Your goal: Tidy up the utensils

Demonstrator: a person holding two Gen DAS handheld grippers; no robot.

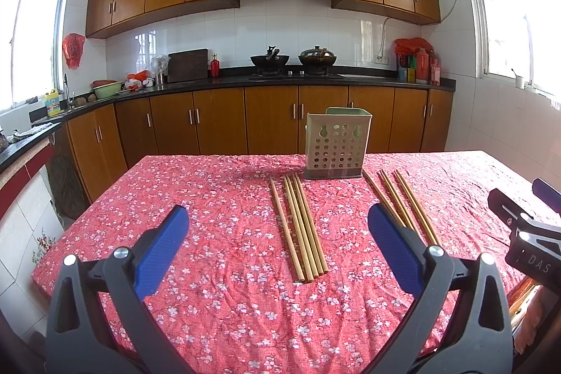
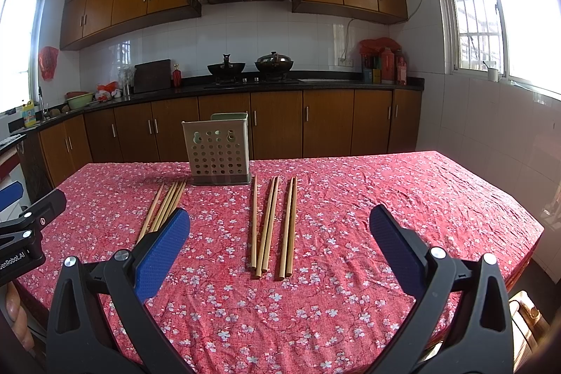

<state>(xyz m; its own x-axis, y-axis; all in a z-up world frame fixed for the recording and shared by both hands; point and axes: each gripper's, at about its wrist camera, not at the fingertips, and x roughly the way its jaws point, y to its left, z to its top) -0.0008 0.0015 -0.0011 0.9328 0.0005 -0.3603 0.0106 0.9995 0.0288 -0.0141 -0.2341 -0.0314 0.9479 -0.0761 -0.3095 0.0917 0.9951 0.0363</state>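
Note:
A beige perforated utensil holder (image 1: 336, 144) (image 2: 219, 154) stands upright at the far side of the table. One bunch of several wooden chopsticks (image 1: 301, 226) (image 2: 164, 207) lies in front of it to the left. A second group of several chopsticks (image 1: 403, 202) (image 2: 271, 223) lies to the right. My left gripper (image 1: 278, 226) is open and empty, above the table near the left bunch. My right gripper (image 2: 280, 230) is open and empty, above the right group. Each gripper shows at the edge of the other's view.
The table carries a red floral cloth (image 1: 210, 198) (image 2: 385, 198). Beyond it run wooden kitchen cabinets (image 1: 217, 118) and a black counter with two woks (image 1: 270, 59). A wooden stool (image 2: 526, 314) stands by the table's near right corner.

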